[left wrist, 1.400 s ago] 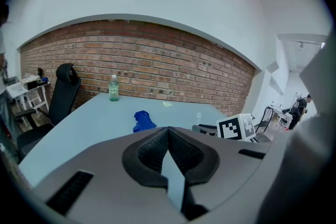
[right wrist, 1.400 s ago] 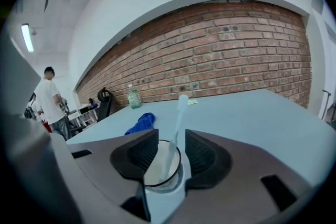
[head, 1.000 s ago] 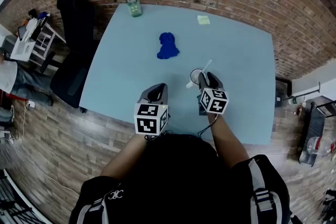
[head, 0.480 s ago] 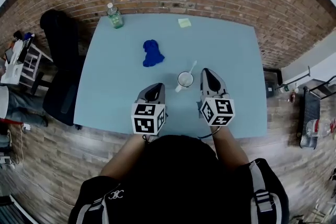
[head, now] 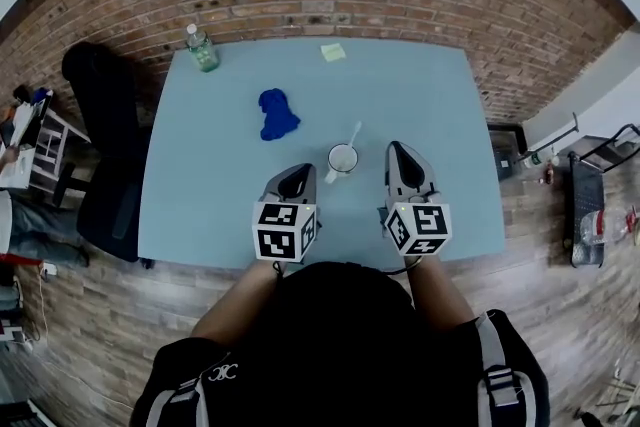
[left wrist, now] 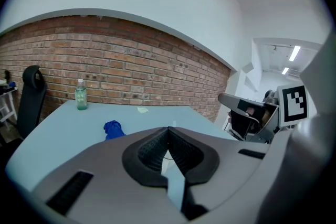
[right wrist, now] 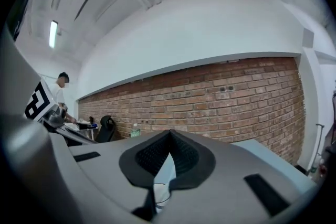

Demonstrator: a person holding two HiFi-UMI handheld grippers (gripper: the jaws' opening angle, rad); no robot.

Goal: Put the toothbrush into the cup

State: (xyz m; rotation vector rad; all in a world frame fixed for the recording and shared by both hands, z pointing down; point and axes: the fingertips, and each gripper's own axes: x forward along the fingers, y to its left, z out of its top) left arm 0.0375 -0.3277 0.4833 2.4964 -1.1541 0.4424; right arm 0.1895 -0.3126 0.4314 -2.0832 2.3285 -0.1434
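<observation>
A white cup (head: 343, 158) stands on the light blue table (head: 430, 105), near its front edge. The white toothbrush (head: 353, 135) leans in it, its upper end tilted to the back right. My right gripper (head: 397, 149) hovers to the right of the cup, apart from it, shut and empty. My left gripper (head: 297, 173) hovers to the cup's left, also shut with nothing in it. In the left gripper view the jaws (left wrist: 168, 129) meet at the tip. The right gripper view shows its jaws (right wrist: 169, 132) closed, with the cup's rim (right wrist: 161, 196) just visible below them.
A crumpled blue cloth (head: 276, 113) lies behind the cup to the left. A clear bottle (head: 201, 48) stands at the back left corner and a yellow note (head: 333, 52) near the back edge. A black chair (head: 100, 115) stands left of the table; a brick wall runs behind.
The right gripper has drawn back from the cup, to the right and upward, leaving the toothbrush in the cup. The left gripper shifted slightly. The head view has swung.
</observation>
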